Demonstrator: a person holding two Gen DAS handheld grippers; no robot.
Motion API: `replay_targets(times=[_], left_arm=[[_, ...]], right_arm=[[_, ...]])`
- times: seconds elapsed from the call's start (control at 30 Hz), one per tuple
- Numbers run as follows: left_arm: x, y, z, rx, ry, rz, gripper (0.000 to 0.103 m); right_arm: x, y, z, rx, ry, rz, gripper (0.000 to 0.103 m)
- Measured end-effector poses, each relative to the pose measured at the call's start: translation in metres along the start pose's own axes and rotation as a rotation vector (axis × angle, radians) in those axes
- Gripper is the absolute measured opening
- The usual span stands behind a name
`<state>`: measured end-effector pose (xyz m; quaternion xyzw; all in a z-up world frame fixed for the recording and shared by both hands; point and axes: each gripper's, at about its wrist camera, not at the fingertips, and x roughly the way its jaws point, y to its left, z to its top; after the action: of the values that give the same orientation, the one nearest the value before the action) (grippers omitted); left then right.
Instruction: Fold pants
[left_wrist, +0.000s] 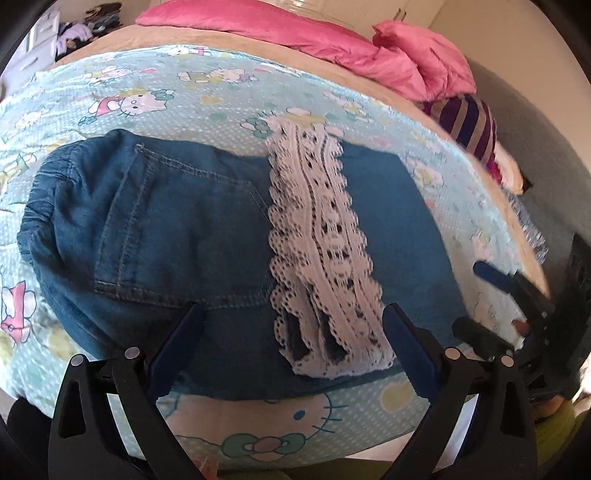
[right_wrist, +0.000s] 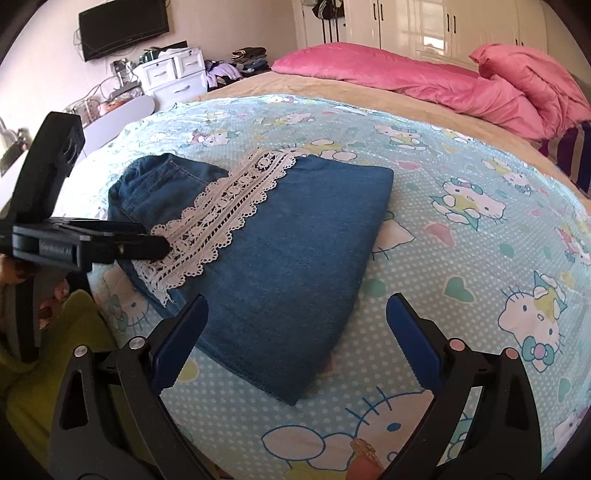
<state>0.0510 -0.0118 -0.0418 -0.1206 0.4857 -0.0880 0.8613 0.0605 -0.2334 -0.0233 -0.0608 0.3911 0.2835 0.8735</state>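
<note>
The blue denim pants (left_wrist: 192, 236) lie folded into a compact rectangle on the cartoon-cat blanket (left_wrist: 155, 99). A white lace trim (left_wrist: 325, 251) runs across their top. My left gripper (left_wrist: 293, 307) is open, its blue pads straddling the near edge of the pants with the lace end between them. From the right wrist view, the pants (right_wrist: 295, 258) lie ahead with the lace trim (right_wrist: 221, 214) on their left part. My right gripper (right_wrist: 299, 298) is open just above their near right corner, holding nothing. The left gripper (right_wrist: 162, 245) reaches in from the left, its tip at the lace.
A pink duvet (right_wrist: 424, 77) and a striped cloth (right_wrist: 576, 155) lie at the far side of the bed (right_wrist: 295, 86). White drawers (right_wrist: 173, 74), a wall TV (right_wrist: 122, 29) and wardrobes (right_wrist: 424, 26) stand beyond. A person's green garment (right_wrist: 55, 362) is at the near left.
</note>
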Motion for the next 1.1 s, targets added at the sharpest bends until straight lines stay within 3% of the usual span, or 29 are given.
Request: replay_targets(times=[0.1, 0.17, 0.27, 0.37, 0.43, 0.67, 0.77, 0.87, 1.1], left_arm=[[0.003, -0.008, -0.006, 0.034, -0.001, 0.045, 0.093], [0.001, -0.008, -0.006, 0.032, -0.009, 0.062, 0.07], [0.002, -0.011, -0.007, 0.045, 0.001, 0.043, 0.046], [0.001, -0.018, -0.01, 0.071, 0.001, 0.045, 0.028], [-0.007, -0.02, -0.015, 0.093, -0.004, 0.053, 0.022], [-0.012, -0.02, -0.025, 0.127, 0.006, 0.065, 0.022], [-0.01, -0.017, -0.025, 0.116, 0.01, 0.059, 0.027], [-0.009, -0.015, -0.025, 0.111, 0.01, 0.05, 0.031], [-0.009, -0.016, -0.025, 0.114, 0.009, 0.05, 0.033]], right_arm=[[0.006, 0.0, -0.003, 0.01, 0.015, 0.013, 0.091], [0.008, 0.0, -0.006, 0.012, 0.02, 0.018, 0.091], [0.011, -0.001, -0.008, 0.027, 0.029, 0.022, 0.091], [0.008, -0.003, -0.008, 0.035, 0.027, 0.02, 0.091], [0.002, -0.001, -0.006, 0.029, 0.009, 0.024, 0.091], [-0.012, 0.015, 0.001, -0.055, -0.05, 0.059, 0.091], [-0.001, 0.022, 0.0, -0.103, -0.026, 0.059, 0.081], [0.023, 0.026, -0.009, -0.139, 0.082, 0.025, 0.071], [0.021, 0.022, -0.009, -0.118, 0.076, 0.04, 0.07]])
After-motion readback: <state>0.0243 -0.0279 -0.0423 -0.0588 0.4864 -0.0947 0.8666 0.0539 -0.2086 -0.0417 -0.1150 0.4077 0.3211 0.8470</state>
